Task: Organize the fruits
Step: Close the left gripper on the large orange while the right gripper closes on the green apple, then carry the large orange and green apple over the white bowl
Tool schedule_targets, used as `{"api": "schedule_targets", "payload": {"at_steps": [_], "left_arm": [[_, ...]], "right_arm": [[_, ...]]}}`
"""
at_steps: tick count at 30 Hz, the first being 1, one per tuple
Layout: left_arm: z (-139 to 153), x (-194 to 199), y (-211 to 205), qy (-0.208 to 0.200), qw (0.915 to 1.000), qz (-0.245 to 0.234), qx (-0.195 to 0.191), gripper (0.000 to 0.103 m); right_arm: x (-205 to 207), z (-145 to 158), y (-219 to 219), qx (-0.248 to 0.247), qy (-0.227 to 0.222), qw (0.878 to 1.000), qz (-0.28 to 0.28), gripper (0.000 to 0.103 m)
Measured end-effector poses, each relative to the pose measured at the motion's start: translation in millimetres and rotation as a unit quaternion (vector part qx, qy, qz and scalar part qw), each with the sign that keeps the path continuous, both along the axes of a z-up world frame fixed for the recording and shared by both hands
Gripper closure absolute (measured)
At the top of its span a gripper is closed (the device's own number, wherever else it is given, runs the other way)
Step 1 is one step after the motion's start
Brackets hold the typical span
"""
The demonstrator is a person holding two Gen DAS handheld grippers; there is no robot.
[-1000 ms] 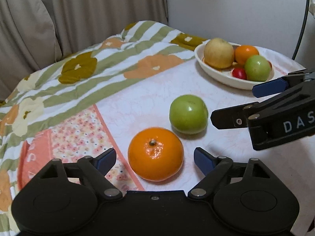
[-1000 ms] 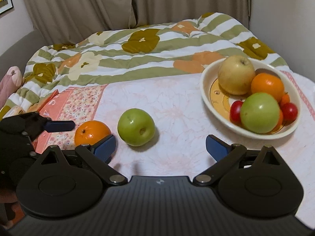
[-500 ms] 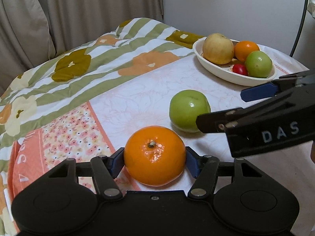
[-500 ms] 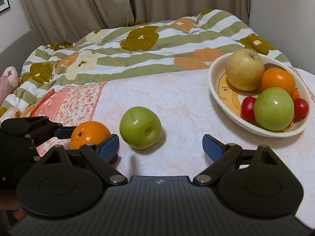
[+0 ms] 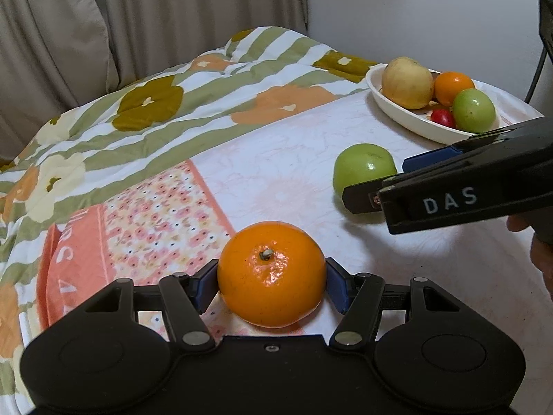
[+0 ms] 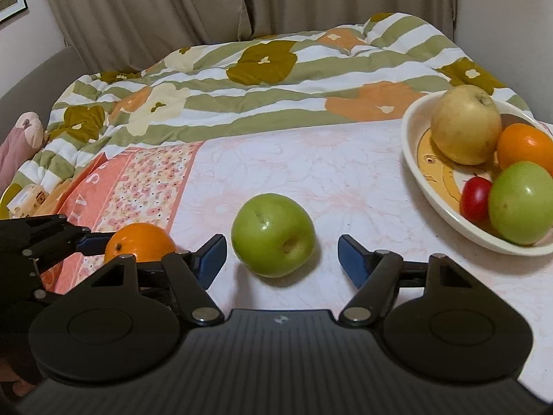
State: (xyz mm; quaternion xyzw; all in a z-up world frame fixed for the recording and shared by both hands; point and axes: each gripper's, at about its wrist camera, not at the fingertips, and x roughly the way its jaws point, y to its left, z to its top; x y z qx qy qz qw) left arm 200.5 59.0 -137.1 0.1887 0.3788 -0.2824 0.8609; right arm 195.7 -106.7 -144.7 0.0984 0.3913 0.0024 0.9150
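Observation:
An orange (image 5: 271,273) sits between the blue pads of my left gripper (image 5: 272,285), which is shut on it; the same orange (image 6: 138,242) shows at the left of the right wrist view. A green apple (image 6: 273,235) lies on the pale pink cloth between the fingers of my right gripper (image 6: 281,254). Its jaws are closing, with a gap left on each side of the apple. From the left wrist view the right gripper (image 5: 387,180) reaches in from the right around the green apple (image 5: 363,169).
A white bowl (image 6: 432,200) at the right holds a yellow apple (image 6: 465,128), an orange, a green apple and small red fruit. A striped flowered quilt (image 6: 276,79) covers the far side, with curtains behind. A pink plush toy (image 6: 20,145) lies at the far left.
My left gripper closed on the orange. My right gripper moved forward and down until the green apple lay between its fingers, and its jaws narrowed.

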Motion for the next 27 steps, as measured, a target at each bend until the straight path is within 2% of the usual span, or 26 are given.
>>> {"api": "schedule_targets", "payload": {"at_steps": [2, 9, 17, 27], "left_arm": [[0, -1, 2, 0.000, 1.0000, 0.004, 0.000, 0.036], [4, -4, 5, -0.003, 0.9999, 0.014, 0.000, 0.036], [14, -8, 6, -0.012, 0.9995, 0.030, -0.002, 0.036], [39, -22, 0, -0.023, 0.9980, 0.058, -0.009, 0.036]], "right_arm": [[3, -1, 1, 0.001, -0.001, 1.000, 0.001, 0.017], [11, -4, 2, 0.001, -0.001, 1.000, 0.011, 0.032], [7, 0, 2, -0.005, -0.010, 1.000, 0.029, 0.033], [-7, 30, -3, -0.007, -0.035, 0.998, 0.054, 0.033]]}}
